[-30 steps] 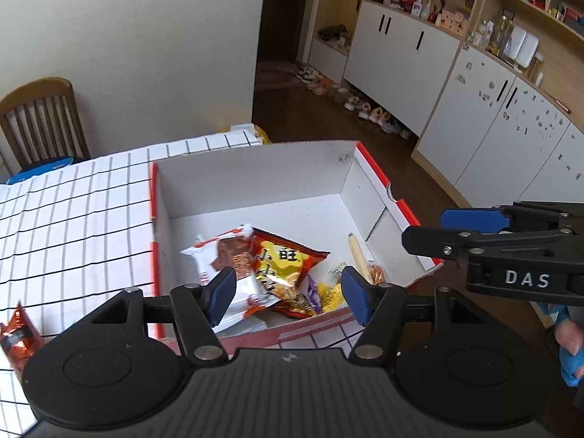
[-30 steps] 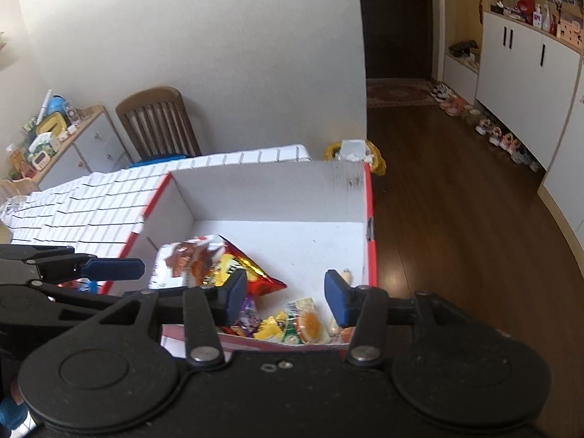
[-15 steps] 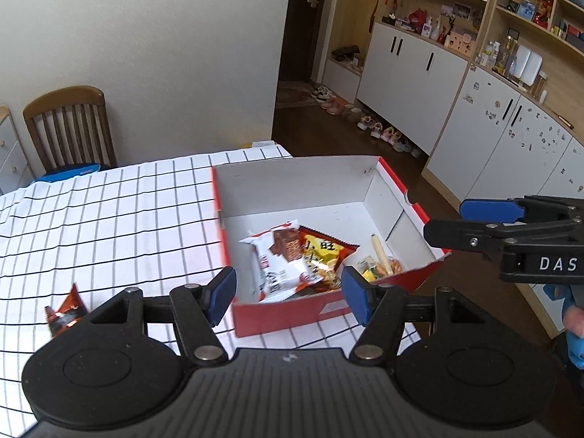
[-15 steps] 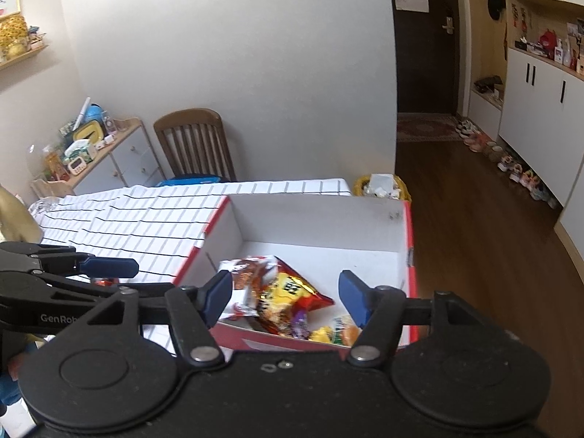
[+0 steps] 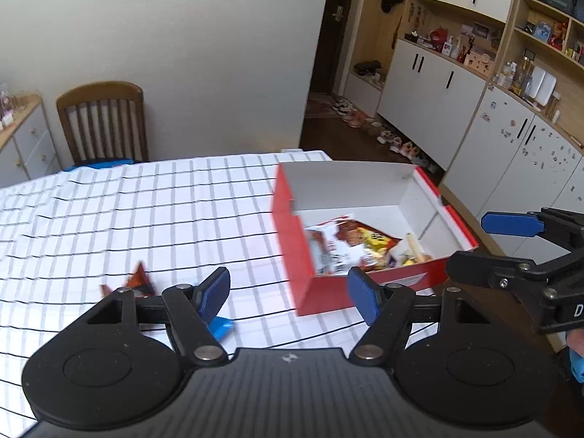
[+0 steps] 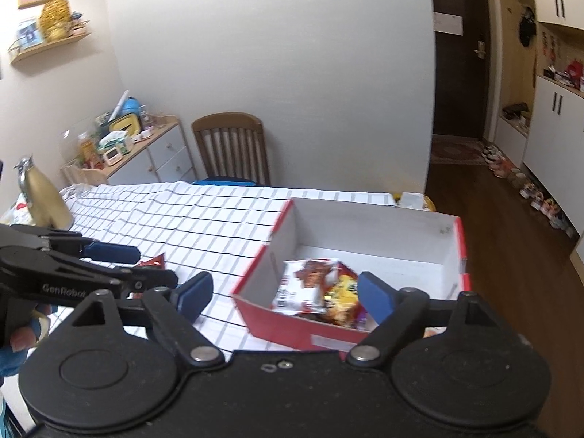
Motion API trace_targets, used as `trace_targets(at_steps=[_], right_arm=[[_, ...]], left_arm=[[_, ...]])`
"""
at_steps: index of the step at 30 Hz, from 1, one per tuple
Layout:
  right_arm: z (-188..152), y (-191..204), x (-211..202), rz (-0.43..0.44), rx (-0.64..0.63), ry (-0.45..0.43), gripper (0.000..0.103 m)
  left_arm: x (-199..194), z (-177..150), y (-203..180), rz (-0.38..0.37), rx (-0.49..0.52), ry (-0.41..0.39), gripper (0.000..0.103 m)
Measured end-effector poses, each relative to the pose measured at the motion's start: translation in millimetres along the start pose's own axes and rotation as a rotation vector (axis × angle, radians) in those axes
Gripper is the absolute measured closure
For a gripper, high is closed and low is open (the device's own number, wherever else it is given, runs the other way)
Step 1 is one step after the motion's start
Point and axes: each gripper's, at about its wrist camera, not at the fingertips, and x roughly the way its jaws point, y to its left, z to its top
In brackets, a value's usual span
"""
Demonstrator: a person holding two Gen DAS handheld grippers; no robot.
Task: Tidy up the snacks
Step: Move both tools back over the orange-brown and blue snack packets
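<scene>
You are holding the left gripper (image 5: pixel 288 294) above the bench (image 5: pixel 146 211), which is wearing a white cloth with a dark grid, and its blue pads are standing apart with nothing between them; the jaws have just been opening further. Your right gripper (image 6: pixel 284 297) is hanging over the near edge of the box (image 6: pixel 277 233), its jaws also spread wide with nothing clamped, and they too have just been opening. The box is red outside and white inside, sitting open-topped at the bench's right end near the edge. Inside it, snack packets (image 5: pixel 350 244) are lying in a loose heap toward the near wall: a white and brown wrapper (image 6: pixel 304 283) is lying partly over a yellow and red bag (image 6: pixel 341 297), with smaller bright pieces beside them that are too blurred to tell apart. A pale stick (image 5: pixel 414 242) is leaning among them in the left view. Out on the cloth, well apart from the box, an orange and brown packet (image 5: pixel 137 283) is lying just past your left gripper's left finger, and something blue (image 5: pixel 221 326) is showing just under that finger; it may be another wrapper, though the finger is hiding most of it. In the right view the same orange packet (image 6: pixel 151 262) is peeking out beside the left gripper's arm. A wooden chair (image 5: pixel 104 124) is standing at the far side of the bench against the wall.
</scene>
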Motion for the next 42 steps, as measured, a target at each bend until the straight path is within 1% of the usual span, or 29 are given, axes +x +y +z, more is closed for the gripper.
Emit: trace_targets(at_steps=[1,2,3,5,8,10,16,22,29,31,35,38,42], right_arm=[[-1,7,1,0.008,-0.002,-0.001,0.010],[-1,13,1,0.016,-0.003,-0.003,0.008],[-1,19,2,0.022,-0.003,-0.004,0.008],[-1,31,5,0.034,0.000,0.001,0.007],[-2,50,10,0.049,-0.004,0.005,0.001],[-3,63,11,0.066,-0.008,-0.004,0.000],[-6,94,26,0.075,-0.004,0.004,0.000],[-14,121,50,0.070,-0.006,0.055,0.000],[-21,142,74,0.037,-0.007,0.091,0.000],[-22,145,81,0.034,0.005,0.105,0.000],[-23,154,96,0.025,0.010,0.120,0.000],[-23,156,106,-0.001,0.005,0.124,0.001],[-25,161,123,-0.001,-0.040,0.153,0.004]], left_arm=[[-3,-1,5,0.004,0.007,-0.006,0.030],[-6,-2,9,0.008,0.012,-0.011,0.026],[-9,-4,16,0.012,0.014,-0.021,0.024],[-14,-5,27,0.014,0.016,-0.031,0.023],[-19,-8,46,0.005,0.019,-0.032,0.022],[-20,-10,58,0.009,0.023,-0.030,0.022],[-15,-16,99,0.020,0.016,-0.005,0.021],[-6,-21,139,0.022,0.029,0.021,0.021],[13,-24,176,-0.015,0.060,0.065,0.021],[20,-26,182,-0.029,0.082,0.075,0.021],[34,-31,187,-0.030,0.142,0.085,0.021],[44,-35,189,-0.041,0.192,0.091,0.021],[58,-40,188,-0.062,0.248,0.105,0.021]])
